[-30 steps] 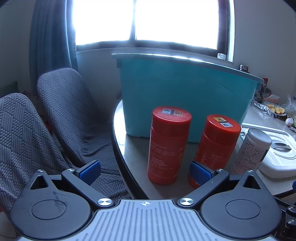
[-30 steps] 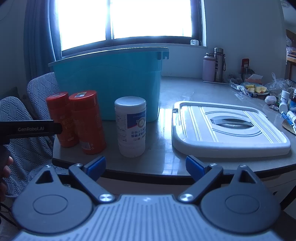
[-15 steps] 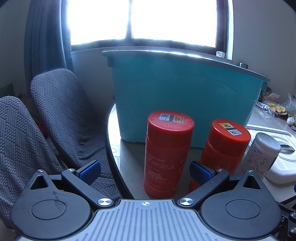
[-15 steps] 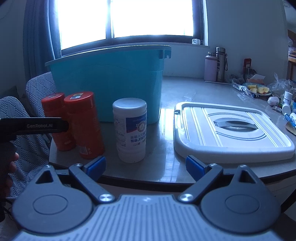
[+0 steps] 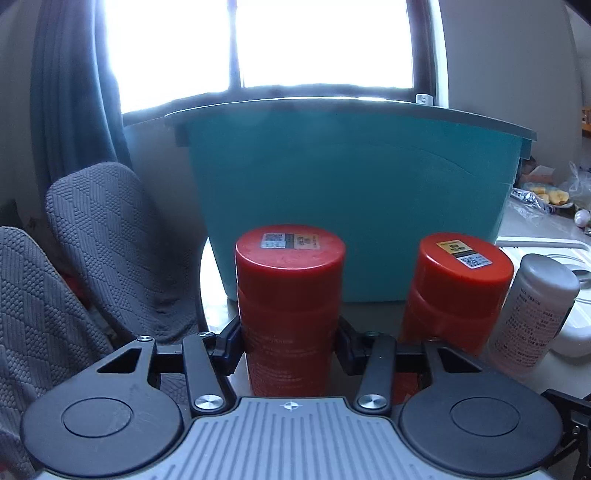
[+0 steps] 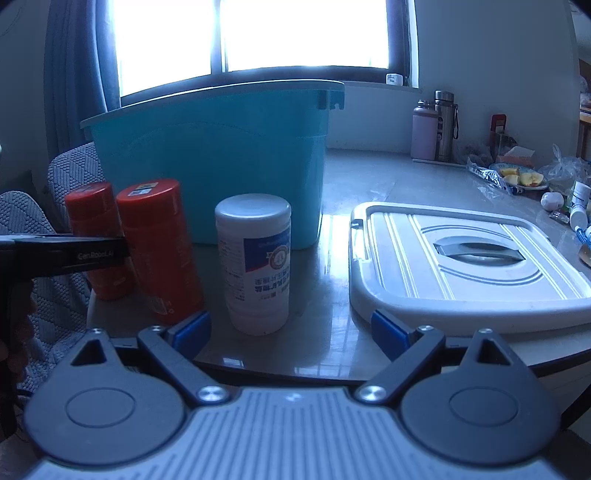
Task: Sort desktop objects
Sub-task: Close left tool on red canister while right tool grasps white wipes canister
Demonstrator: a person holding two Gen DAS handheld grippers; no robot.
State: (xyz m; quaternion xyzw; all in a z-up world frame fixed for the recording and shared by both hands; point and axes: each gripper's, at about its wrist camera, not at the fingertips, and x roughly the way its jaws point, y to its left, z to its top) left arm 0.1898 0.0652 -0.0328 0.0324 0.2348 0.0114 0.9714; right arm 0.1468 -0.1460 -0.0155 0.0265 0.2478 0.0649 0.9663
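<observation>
You are in a home, likely a dining or living room. A stone-look table (image 6: 388,184) stands under a bright window (image 6: 258,33) with a dark curtain (image 5: 74,110). Two fabric-covered chairs (image 5: 110,240) sit left of the table. At its far right: flasks (image 6: 436,125), a plate of cut fruit (image 6: 517,179), bags and small bottles.

Two red canisters (image 6: 96,236) (image 6: 159,247) and one white bottle (image 6: 256,262) are counted. One teal bin (image 6: 218,155), one white lid (image 6: 465,258) and two flasks (image 6: 424,129) (image 6: 445,123) are seen.
</observation>
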